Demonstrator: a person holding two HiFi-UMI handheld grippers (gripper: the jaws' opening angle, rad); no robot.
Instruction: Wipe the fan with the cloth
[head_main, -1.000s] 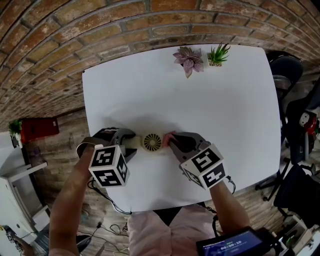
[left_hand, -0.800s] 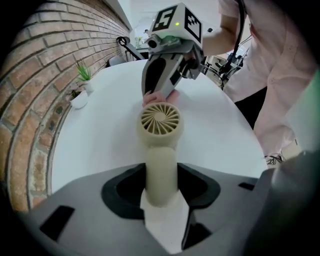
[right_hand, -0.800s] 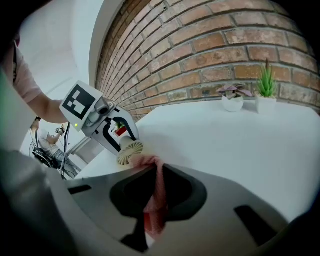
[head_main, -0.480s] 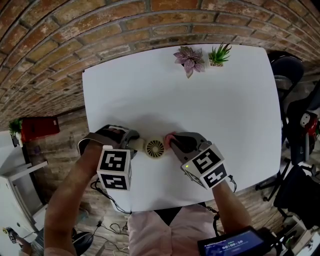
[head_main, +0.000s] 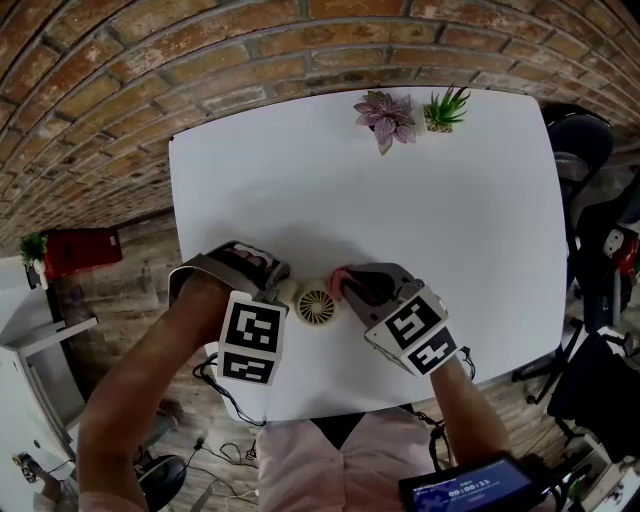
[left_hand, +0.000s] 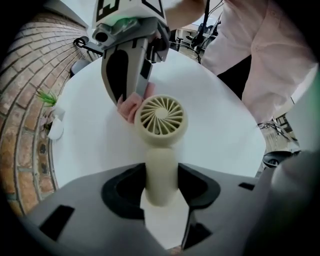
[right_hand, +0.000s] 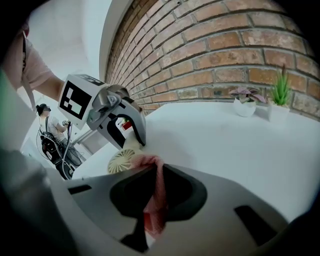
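Since a second ago the left tool (left_hand: 160, 186) has rolled round in the person's hand, so its marker cube (head_main: 252, 338) now sits nearer the fan (head_main: 317, 306), and the fan itself has slid a little toward the near edge of the white worktop (head_main: 400, 200). Its jaws stand part-way apart, clamped on the fan's cream handle, with the round grille head sticking out beyond them. The right tool (right_hand: 156, 181) has hardly budged; its jaws are pinched together on the pink cloth (right_hand: 150, 161), which bunches out past the tips and lies right against the rim of the fan's head. The fan sits between the two tools, near the front of the worktop (whether it rests on the surface or is held just off it I can't tell). Two small potted plants (head_main: 384, 115) stand at the far edge by the brick wall.
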